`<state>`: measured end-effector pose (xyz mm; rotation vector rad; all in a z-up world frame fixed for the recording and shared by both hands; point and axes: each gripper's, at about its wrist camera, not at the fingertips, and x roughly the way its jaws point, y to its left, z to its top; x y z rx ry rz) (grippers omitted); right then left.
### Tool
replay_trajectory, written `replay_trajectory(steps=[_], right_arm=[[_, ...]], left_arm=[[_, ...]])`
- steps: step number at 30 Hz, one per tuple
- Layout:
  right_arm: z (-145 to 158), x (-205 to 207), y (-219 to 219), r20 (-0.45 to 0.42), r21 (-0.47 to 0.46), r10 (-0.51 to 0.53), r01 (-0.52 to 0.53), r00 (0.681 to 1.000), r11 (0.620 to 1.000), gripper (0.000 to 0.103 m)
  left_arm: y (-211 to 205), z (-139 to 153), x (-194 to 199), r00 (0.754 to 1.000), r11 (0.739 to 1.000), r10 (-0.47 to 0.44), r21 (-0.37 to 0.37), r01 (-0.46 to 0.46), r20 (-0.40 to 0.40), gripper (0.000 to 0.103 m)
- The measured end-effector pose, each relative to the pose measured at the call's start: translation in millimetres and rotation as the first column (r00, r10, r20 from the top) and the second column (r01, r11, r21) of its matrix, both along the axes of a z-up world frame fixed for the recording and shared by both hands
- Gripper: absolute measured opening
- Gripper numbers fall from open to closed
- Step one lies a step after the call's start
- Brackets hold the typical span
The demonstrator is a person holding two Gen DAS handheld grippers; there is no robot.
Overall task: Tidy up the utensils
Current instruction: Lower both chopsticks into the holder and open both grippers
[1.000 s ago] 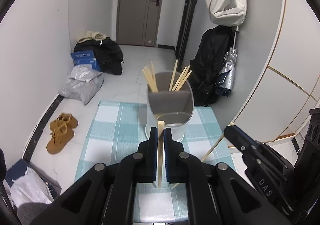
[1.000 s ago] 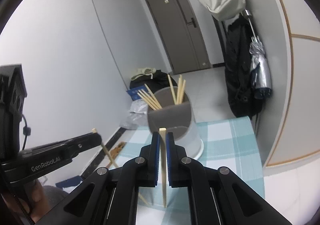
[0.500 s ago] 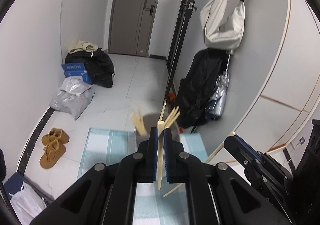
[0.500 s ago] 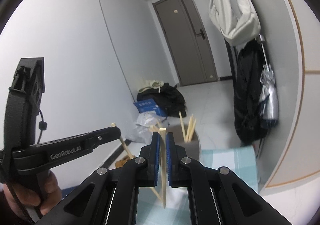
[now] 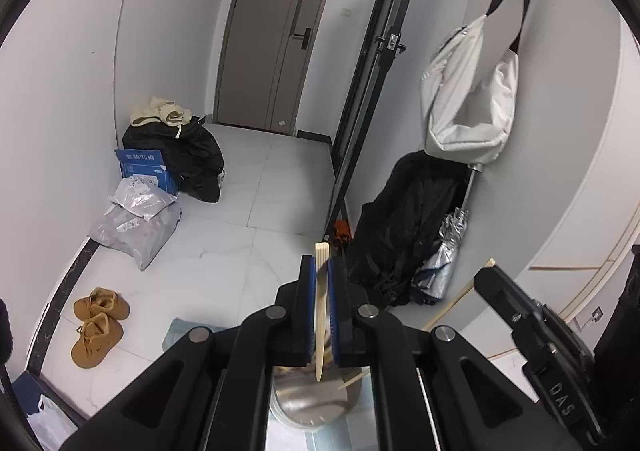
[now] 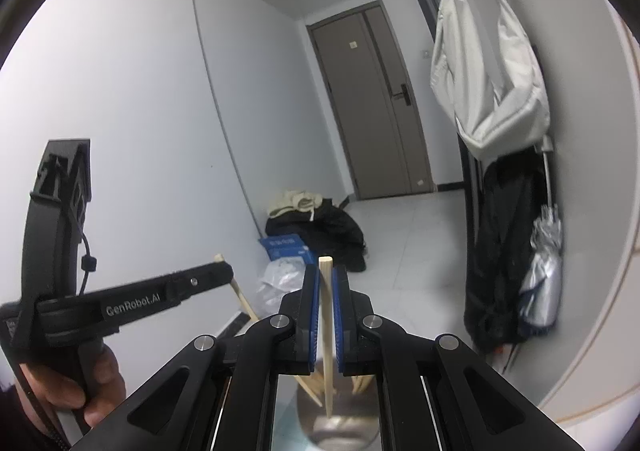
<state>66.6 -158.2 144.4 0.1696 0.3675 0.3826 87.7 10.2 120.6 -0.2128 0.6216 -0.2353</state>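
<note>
My left gripper (image 5: 320, 271) is shut on a wooden chopstick (image 5: 321, 315) that hangs tip-down over the metal utensil holder (image 5: 316, 399), seen low between the fingers. My right gripper (image 6: 326, 279) is shut on another wooden chopstick (image 6: 328, 339), tip-down over the same holder (image 6: 340, 427), where several chopsticks (image 6: 312, 387) stand. The right gripper (image 5: 520, 307) shows at the right of the left wrist view; the left gripper (image 6: 160, 295) shows at the left of the right wrist view.
A checked blue cloth (image 5: 180, 331) covers the table under the holder. Beyond are brown shoes (image 5: 98, 323), grey parcels (image 5: 136, 219), black bags (image 5: 188, 155), a hanging white bag (image 5: 468, 99), a black coat (image 5: 404, 227) and a door (image 5: 280, 39).
Both grippers have risen and moved forward over the holder, each still gripping its chopstick. The holder has dropped to the bottom of both views and most of the cloth is out of sight.
</note>
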Motion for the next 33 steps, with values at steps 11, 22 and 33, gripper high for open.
replay_trajectory(steps=[11, 22, 33], right_arm=[[-22, 51, 19, -0.024, -0.043, -0.005, 0.004, 1.000, 0.999, 0.006], [-75, 73, 27, -0.103, -0.083, 0.001, -0.009, 0.995, 0.997, 0.006], [-109, 75, 31, -0.177, -0.094, 0.056, -0.073, 0.983, 0.993, 0.006]], left_arm=[[6, -35, 20, 0.999, 1.000, -0.025, 0.006, 0.025, -0.020, 0.002], [8, -62, 31, 0.996, 0.997, -0.067, 0.027, 0.069, -0.053, 0.002], [3, -79, 33, 0.992, 0.995, -0.101, 0.002, 0.101, -0.071, 0.002]])
